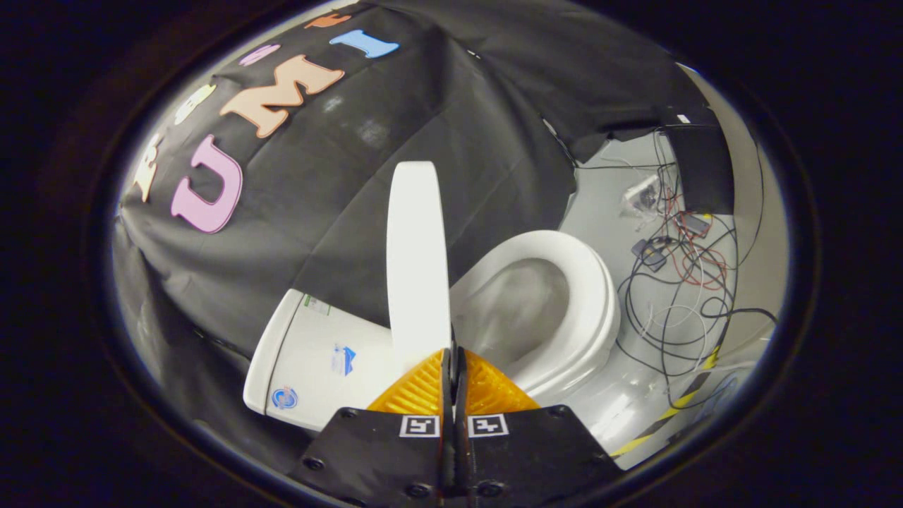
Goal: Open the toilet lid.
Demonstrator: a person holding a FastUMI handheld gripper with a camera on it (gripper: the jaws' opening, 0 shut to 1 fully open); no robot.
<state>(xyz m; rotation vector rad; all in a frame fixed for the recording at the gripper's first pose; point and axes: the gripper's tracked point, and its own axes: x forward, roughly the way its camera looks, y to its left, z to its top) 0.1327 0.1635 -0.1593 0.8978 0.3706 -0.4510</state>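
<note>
The lid (417,261) stands raised, seen edge-on, rising just ahead of your fingertips between the tank (310,360) and the seat (585,296). Its lower edge meets the tips of your gripper (452,353), and whether the fingers pinch that edge or merely touch it you cannot tell from here. Your two fingers are pressed together, only a thin seam between them, and nothing can be seen gripped in that seam.

To the right of the lid the seat lies down over the open bowl (525,310), its ring fully exposed. To the left, the tank carries a few small stickers on its face and sits against the black cloth wall (451,120) that drapes behind the toilet.

Beyond the seat, on the pale floor (600,204), a tangle of cables (677,296) sprawls, black with some red strands, near a dark box (702,166) at the cloth's edge. A yellow-and-black striped tape (688,395) runs across the floor near the bowl's base.
</note>
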